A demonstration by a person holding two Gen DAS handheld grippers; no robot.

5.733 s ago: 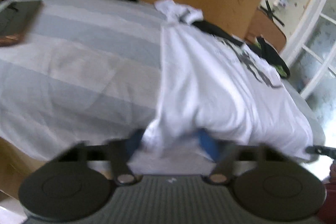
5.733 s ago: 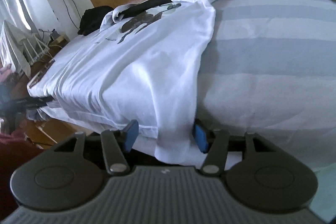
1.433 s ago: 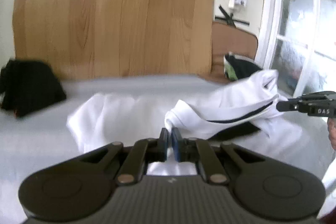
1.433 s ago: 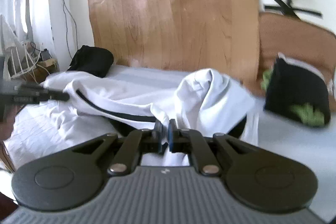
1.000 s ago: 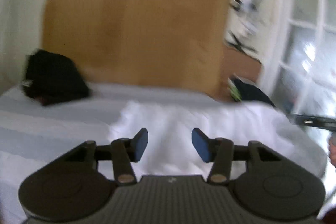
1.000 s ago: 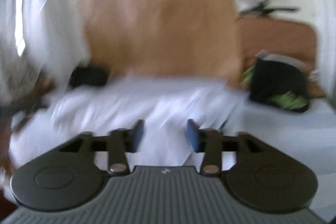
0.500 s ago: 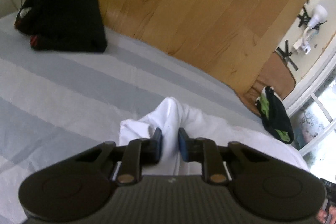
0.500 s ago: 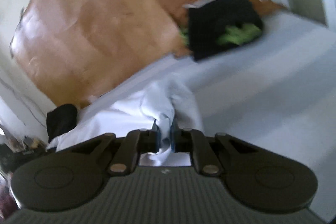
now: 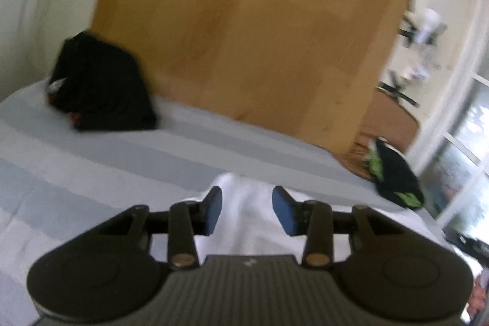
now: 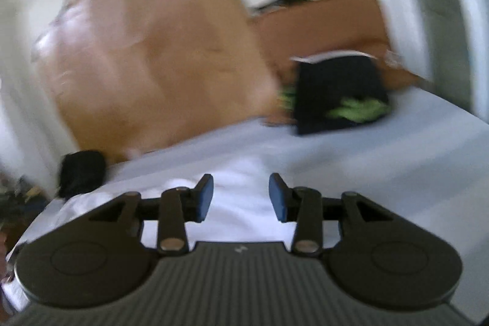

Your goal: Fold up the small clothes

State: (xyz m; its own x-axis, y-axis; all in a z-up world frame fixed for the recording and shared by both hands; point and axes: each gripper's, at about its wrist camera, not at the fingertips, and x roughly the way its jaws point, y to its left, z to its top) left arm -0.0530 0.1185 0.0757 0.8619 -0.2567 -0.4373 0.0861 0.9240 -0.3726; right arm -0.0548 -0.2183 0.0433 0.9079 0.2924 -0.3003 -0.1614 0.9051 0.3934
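white garment (image 9: 247, 222) on striped bed (image 9: 91, 167) just under left gripper (image 9: 247, 209) and right gripper (image 10: 240, 197), both wide apart holding nothing, black clothes (image 9: 97, 87) at far corners

The white cotton shirt (image 9: 247, 222) lies on the pale grey-striped bedspread (image 9: 91, 173), directly ahead of both the left gripper (image 9: 247, 210) and the right gripper (image 10: 240, 197), whose spread jaws stand apart to either side of it. Behind it, against the tall brown wooden board (image 9: 244, 45), a folded black garment (image 9: 101, 90) sits at the bed's far left. A black garment with green print (image 10: 339, 93) sits at the far right.
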